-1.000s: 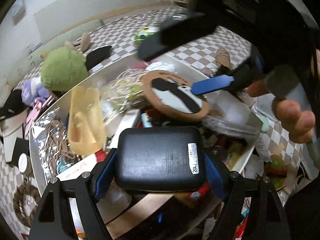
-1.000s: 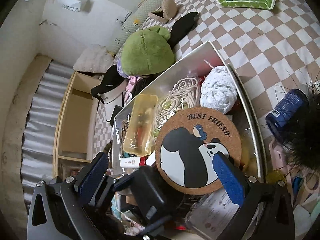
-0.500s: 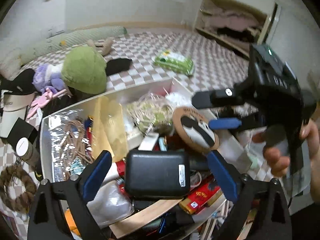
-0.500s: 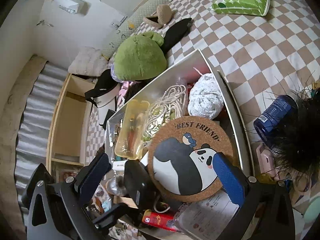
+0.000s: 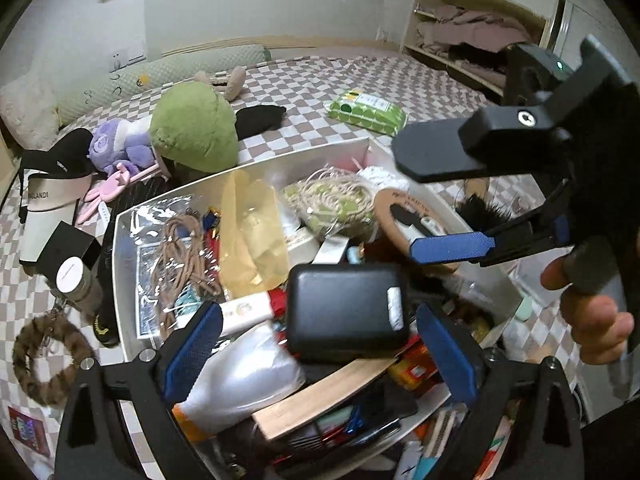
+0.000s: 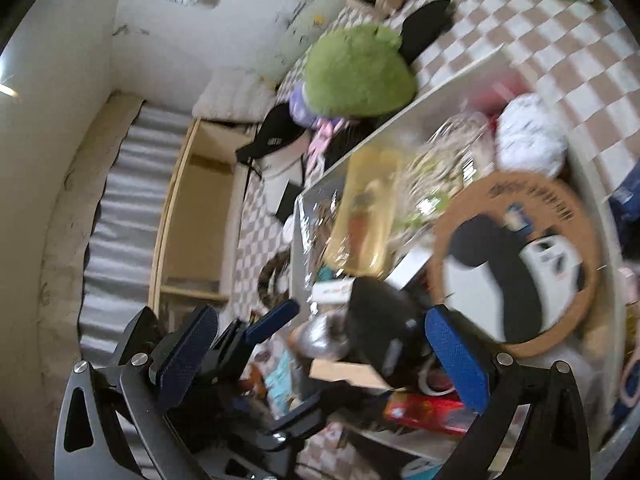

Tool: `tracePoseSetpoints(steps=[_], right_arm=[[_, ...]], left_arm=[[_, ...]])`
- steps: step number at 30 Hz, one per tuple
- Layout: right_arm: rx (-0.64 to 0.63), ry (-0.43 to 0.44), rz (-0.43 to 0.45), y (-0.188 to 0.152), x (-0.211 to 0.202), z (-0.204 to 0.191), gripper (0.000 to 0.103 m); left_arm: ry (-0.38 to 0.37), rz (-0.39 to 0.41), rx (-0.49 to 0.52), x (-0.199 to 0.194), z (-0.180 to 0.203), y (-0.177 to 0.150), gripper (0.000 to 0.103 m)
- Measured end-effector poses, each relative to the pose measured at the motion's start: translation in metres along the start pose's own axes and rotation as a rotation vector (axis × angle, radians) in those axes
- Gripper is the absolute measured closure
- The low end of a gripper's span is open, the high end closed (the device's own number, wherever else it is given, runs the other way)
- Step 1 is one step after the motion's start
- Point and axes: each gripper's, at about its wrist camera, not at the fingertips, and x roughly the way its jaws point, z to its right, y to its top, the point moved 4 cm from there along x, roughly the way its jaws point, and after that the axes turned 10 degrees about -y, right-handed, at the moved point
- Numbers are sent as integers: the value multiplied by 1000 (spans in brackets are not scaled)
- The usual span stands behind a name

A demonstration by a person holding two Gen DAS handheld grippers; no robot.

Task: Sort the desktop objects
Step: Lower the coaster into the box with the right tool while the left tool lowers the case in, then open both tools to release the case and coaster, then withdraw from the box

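Note:
A black power bank (image 5: pixel 346 312) lies on top of the clutter in a white storage box (image 5: pixel 120 264). My left gripper (image 5: pixel 320 354) is open, its blue pads on either side of the power bank and apart from it. My right gripper (image 6: pixel 320 356) is open and empty, hovering over the same box; it shows in the left wrist view (image 5: pixel 452 246) above a round cork panda coaster (image 5: pixel 408 216). The power bank (image 6: pixel 380 328) and the coaster (image 6: pixel 516 264) show blurred in the right wrist view.
The box holds a yellow plastic case (image 5: pixel 252 232), brown cord (image 5: pixel 188 248), a rope bundle (image 5: pixel 336 200), a wooden board (image 5: pixel 324 396). Around it on the checkered cover lie a green plush (image 5: pixel 192 128), a cap (image 5: pixel 52 184), a wipes pack (image 5: pixel 364 112), a fur ring (image 5: pixel 44 364).
My left gripper opened and let go of the power bank, which now rests on the pile. The left gripper pulled back. My right gripper moved quickly, blurring its view.

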Motion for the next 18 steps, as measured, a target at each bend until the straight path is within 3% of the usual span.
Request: tracePoseSetpoints(steps=[5, 8, 13, 18], right_arm=[[-35, -103, 8, -1, 8, 1, 0], [-19, -89, 10, -1, 6, 8, 0], [-69, -155, 61, -2, -4, 3, 0], [-107, -159, 89, -7, -19, -3, 0]], left_arm=[[1, -1, -15, -1, -8, -3, 5], [1, 5, -18, -3, -9, -4, 5], [9, 9, -24, -4, -8, -4, 5], [8, 14, -35, -8, -4, -5, 5]])
